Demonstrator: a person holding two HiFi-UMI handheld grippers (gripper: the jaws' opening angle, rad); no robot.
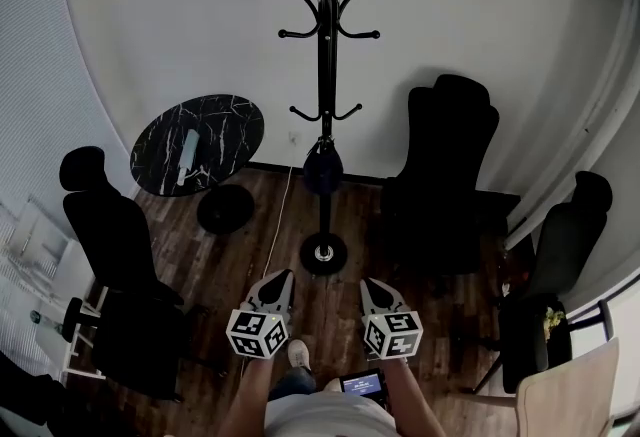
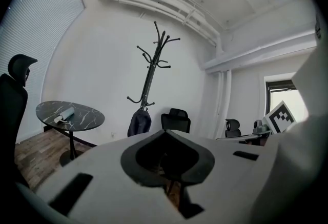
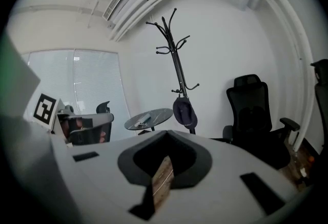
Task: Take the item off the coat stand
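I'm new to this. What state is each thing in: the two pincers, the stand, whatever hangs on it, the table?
left gripper: shut, empty.
right gripper: shut, empty.
coat stand: upright, upper hooks bare.
dark cap: hanging from a low hook, untouched.
round table: standing, with a pale object lying on it.

From the head we look steeply down at the floor, the stand (image 1: pixel 325 75) well ahead. Our two gripper views look level across the room, far off, both sharing that stand and the table (image 1: pixel 228 130).
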